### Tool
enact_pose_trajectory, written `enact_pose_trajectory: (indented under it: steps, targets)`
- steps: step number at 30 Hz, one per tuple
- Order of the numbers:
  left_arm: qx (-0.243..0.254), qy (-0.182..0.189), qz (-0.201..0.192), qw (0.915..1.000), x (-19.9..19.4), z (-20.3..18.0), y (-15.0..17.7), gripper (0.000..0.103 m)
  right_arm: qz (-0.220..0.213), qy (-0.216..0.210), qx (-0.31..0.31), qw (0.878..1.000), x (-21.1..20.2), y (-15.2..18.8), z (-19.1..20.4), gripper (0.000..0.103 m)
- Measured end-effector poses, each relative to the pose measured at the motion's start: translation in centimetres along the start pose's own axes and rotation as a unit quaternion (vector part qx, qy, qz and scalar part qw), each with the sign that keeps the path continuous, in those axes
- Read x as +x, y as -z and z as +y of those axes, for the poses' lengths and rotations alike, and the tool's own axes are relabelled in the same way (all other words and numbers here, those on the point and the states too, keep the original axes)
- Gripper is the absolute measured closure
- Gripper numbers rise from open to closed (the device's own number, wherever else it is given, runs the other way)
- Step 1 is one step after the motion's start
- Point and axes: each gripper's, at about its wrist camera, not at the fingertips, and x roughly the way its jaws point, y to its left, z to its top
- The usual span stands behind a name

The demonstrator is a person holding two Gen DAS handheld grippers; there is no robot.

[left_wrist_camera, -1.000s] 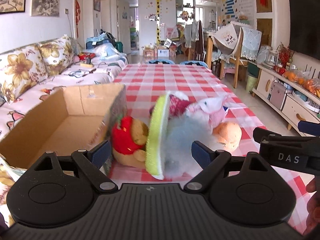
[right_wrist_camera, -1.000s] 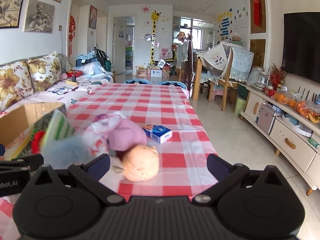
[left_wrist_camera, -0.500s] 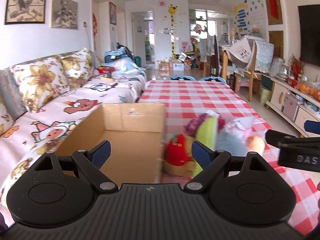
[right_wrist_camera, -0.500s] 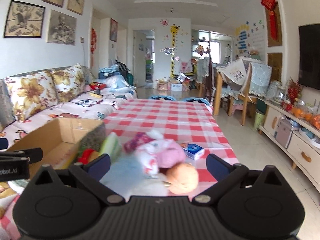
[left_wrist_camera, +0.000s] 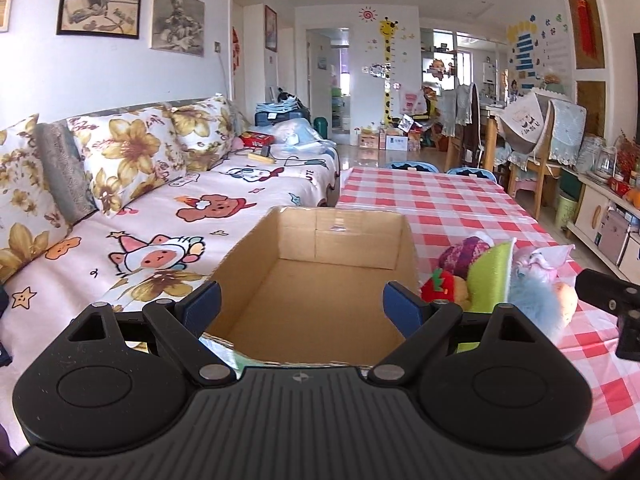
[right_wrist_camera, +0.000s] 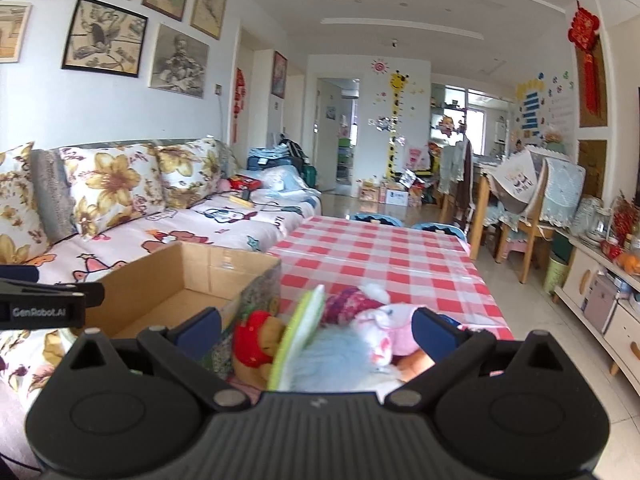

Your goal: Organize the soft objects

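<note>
An open cardboard box [left_wrist_camera: 320,276] with nothing inside stands at the left edge of the red-checked table [left_wrist_camera: 440,200]. My left gripper [left_wrist_camera: 301,299] is open and hangs over the box's near end. Beside the box lies a heap of soft toys: a bear in a red top [right_wrist_camera: 254,338], a green-edged flat piece [right_wrist_camera: 298,334], pale blue fur [right_wrist_camera: 336,354], a pink and white plush [right_wrist_camera: 382,320] and an orange ball [left_wrist_camera: 568,300]. My right gripper [right_wrist_camera: 316,326] is open, its fingers spread on either side of the heap. The same box [right_wrist_camera: 188,280] shows at its left.
A floral sofa [left_wrist_camera: 160,208] with cushions runs along the left, close against the box. Wooden chairs [left_wrist_camera: 532,152] and a low cabinet [left_wrist_camera: 608,224] stand to the right of the table. The far half of the table [right_wrist_camera: 380,248] is bare cloth.
Both grippers have risen and swung left. The left now faces the box instead of the toys. The right now frames the toy heap; the small blue carton it saw has left view.
</note>
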Motion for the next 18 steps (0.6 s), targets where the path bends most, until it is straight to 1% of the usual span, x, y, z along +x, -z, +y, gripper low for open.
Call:
enact_pose_trajectory:
  steps: [4,7,9,11,14,18]
  targets:
    - [-0.010,-0.001,-0.001,0.9999,-0.7,-0.3,-0.5,0.000,-0.002,-0.009,-0.007,1.000,-0.3,0.2,0.5,0.003]
    - [-0.020,0.008,-0.006,0.9998,-1.4,-0.7,-0.5,0.000,-0.002,-0.017,-0.014,1.000,-0.6,0.6,0.5,0.003]
    - [-0.025,0.018,-0.009,0.9995,-2.1,-1.1,-0.6,0.000,0.004,-0.019,-0.023,1.000,-0.7,1.0,0.3,0.003]
    - [-0.030,0.029,-0.011,0.9991,-2.0,-1.1,-1.1,0.000,0.011,-0.021,-0.028,0.999,-0.8,1.3,0.1,0.003]
    - [-0.028,0.051,-0.015,0.9982,-2.8,-2.1,-1.3,0.000,0.020,-0.023,-0.041,0.999,-0.9,1.8,-0.6,0.003]
    - [-0.011,0.080,-0.018,0.9966,-3.2,-3.6,-1.7,0.000,0.036,-0.014,-0.024,0.999,-0.5,2.4,-2.4,0.003]
